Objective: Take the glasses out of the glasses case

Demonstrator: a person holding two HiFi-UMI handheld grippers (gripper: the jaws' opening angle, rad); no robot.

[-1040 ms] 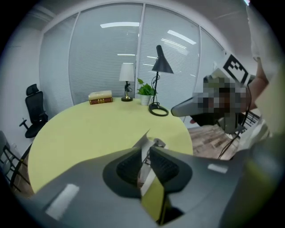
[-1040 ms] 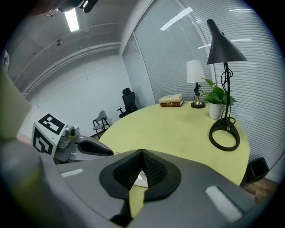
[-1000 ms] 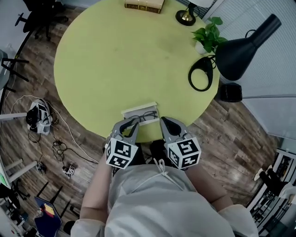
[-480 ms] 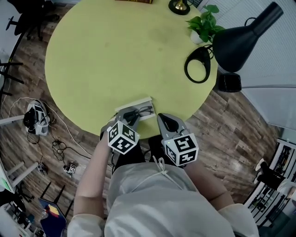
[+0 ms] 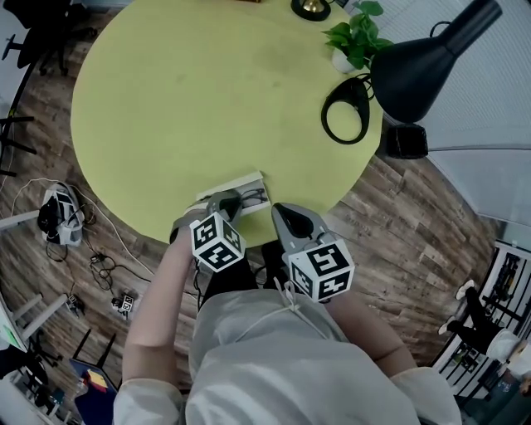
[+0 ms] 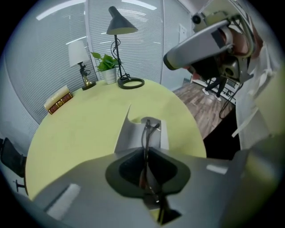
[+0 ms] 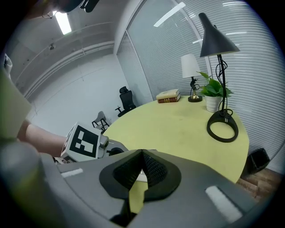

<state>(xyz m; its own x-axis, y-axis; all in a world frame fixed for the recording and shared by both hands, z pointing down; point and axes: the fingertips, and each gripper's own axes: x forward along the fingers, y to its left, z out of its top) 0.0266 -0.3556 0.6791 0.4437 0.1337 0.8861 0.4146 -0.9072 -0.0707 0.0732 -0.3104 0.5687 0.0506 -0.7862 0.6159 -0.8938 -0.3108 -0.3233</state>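
Note:
An open light-grey glasses case (image 5: 236, 184) lies near the front edge of the round yellow-green table (image 5: 207, 91). Dark thin-framed glasses (image 5: 251, 197) rest in it. My left gripper (image 5: 226, 203) reaches over the case. In the left gripper view the gripper (image 6: 146, 153) is shut on the glasses (image 6: 146, 131), whose frame runs from the jaws out to the case (image 6: 129, 136). My right gripper (image 5: 278, 212) hangs just off the table edge to the right of the case. It (image 7: 141, 156) is shut with nothing in it.
A black desk lamp with a ring base (image 5: 344, 108) stands at the table's right edge, with a potted plant (image 5: 350, 41) behind it. A small brass lamp foot (image 5: 311, 8) and a book (image 6: 58, 99) sit at the far side. A black bin (image 5: 405, 141) is on the floor.
My left gripper has moved forward onto the case, turned, and shut on the glasses. The right gripper has stayed beside it at the table edge.

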